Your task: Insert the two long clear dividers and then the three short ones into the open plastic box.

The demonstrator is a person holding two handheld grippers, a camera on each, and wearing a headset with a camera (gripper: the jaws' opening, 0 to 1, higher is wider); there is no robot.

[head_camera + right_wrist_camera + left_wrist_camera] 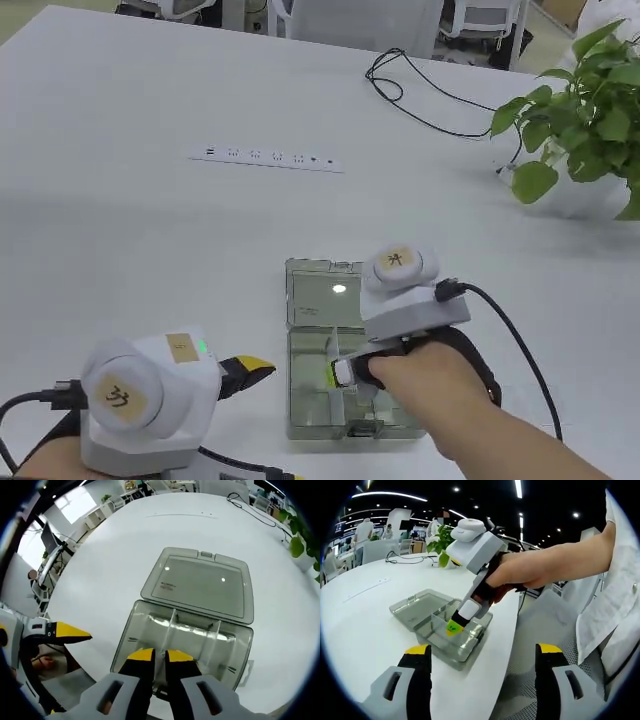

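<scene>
Big white table (120, 250) in an open office, power strip (265, 158) and a black cable (420, 95) way off on the far side, leafy plant (585, 110) far right. Head view first: open plastic box (305, 385) sitting near the front edge, lid (320, 295) flopped flat on the far side, right gripper (342, 373) dipped nose-down into the tray. Over at near left, the left gripper (262, 420), well apart from the box and not touching anything. Left gripper view next: jaws spread wide with nothing between them, pointed across at the box and at the other gripper poking into the tray. Right gripper view last: jaws pinched almost together right over the tray, seemingly clamped on the top edge of a clear divider (167, 630) standing upright and running away toward the lid. Hard to be sure with see-through plastic though. More dividers (200, 631) standing crosswise in there, exact count tough to call. As for what could go sideways, just guessing: easy to skid or tip the tray with a downward push on a divider sitting off its slots, given no brace on the box. Could also bow the thin plastic by squeezing or shoving at an angle, then pop it out on release. Probably worth steadying the box with the idle gripper.
</scene>
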